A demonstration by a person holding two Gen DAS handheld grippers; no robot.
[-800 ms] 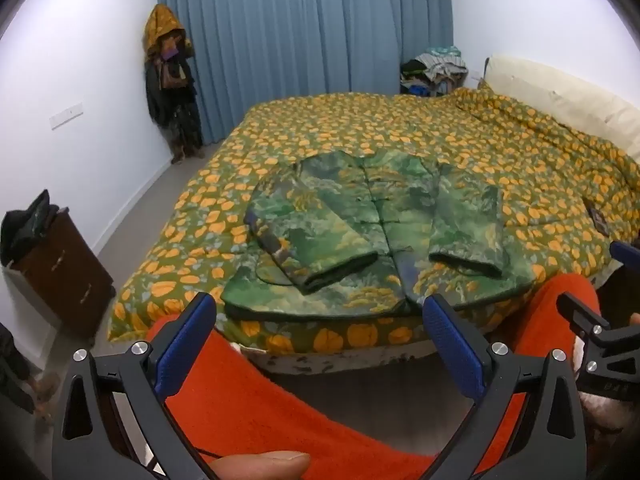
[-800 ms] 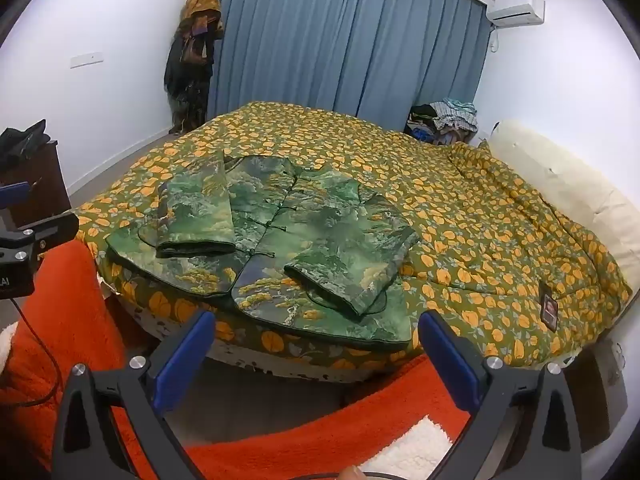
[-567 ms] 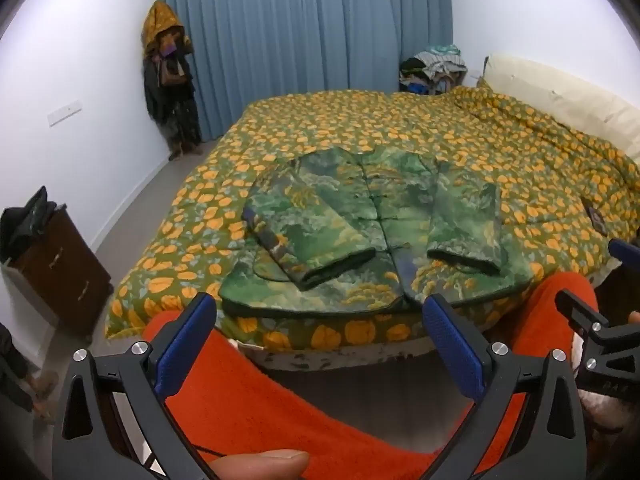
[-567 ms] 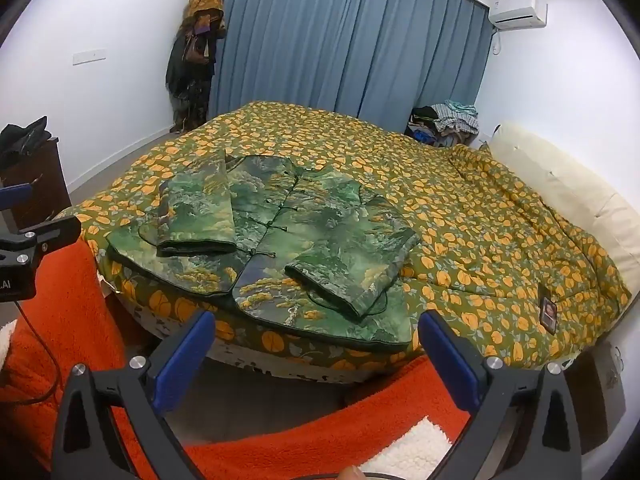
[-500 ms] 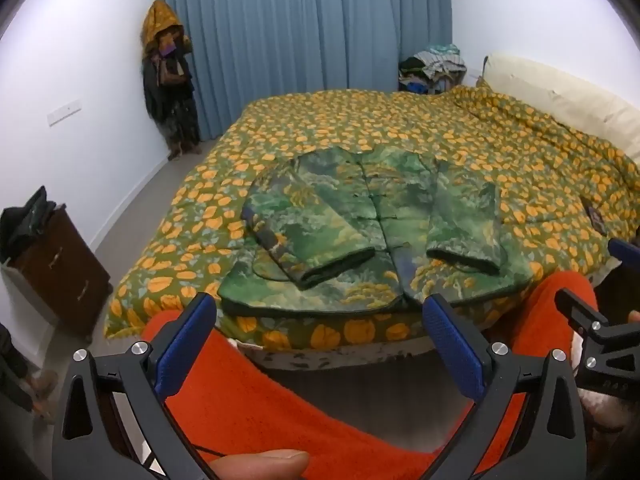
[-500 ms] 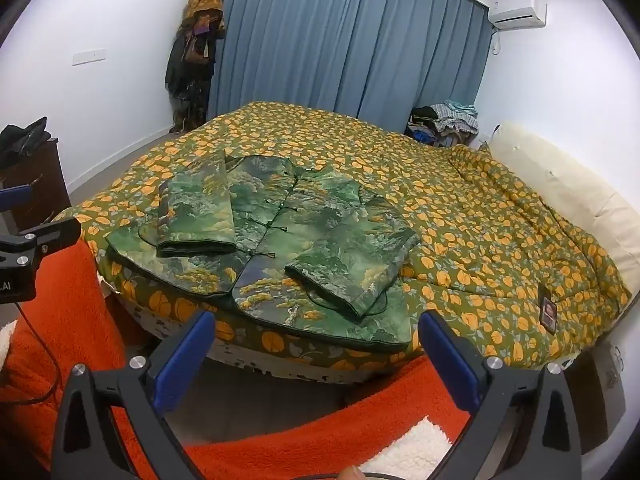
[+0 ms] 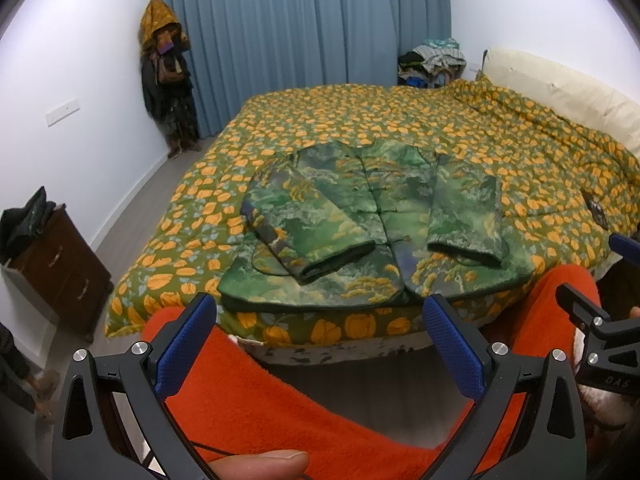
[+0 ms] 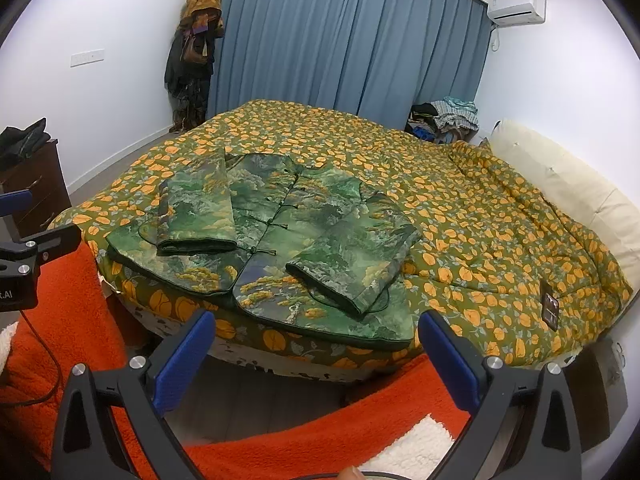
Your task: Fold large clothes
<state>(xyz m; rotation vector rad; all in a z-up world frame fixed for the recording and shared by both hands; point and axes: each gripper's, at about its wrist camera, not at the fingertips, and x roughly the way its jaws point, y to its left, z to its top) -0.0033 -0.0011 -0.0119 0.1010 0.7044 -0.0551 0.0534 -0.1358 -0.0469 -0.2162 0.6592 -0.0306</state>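
two grippers observed, both with jaws spread wide and nothing between the pads. left gripper (image 7: 320, 344) and right gripper (image 8: 316, 360) are held off the near edge of the bed (image 7: 520, 152), above orange fleece fabric (image 7: 280, 400), clear of the garment. green patterned jacket (image 7: 372, 232) lies flat on the orange-and-green quilt (image 8: 480, 220) near the bed's front edge, front fastened, both sleeves folded inward over the body.

Bright, even indoor light, soft shadows, sharp focus, strong fisheye bending and dark corner vignetting.
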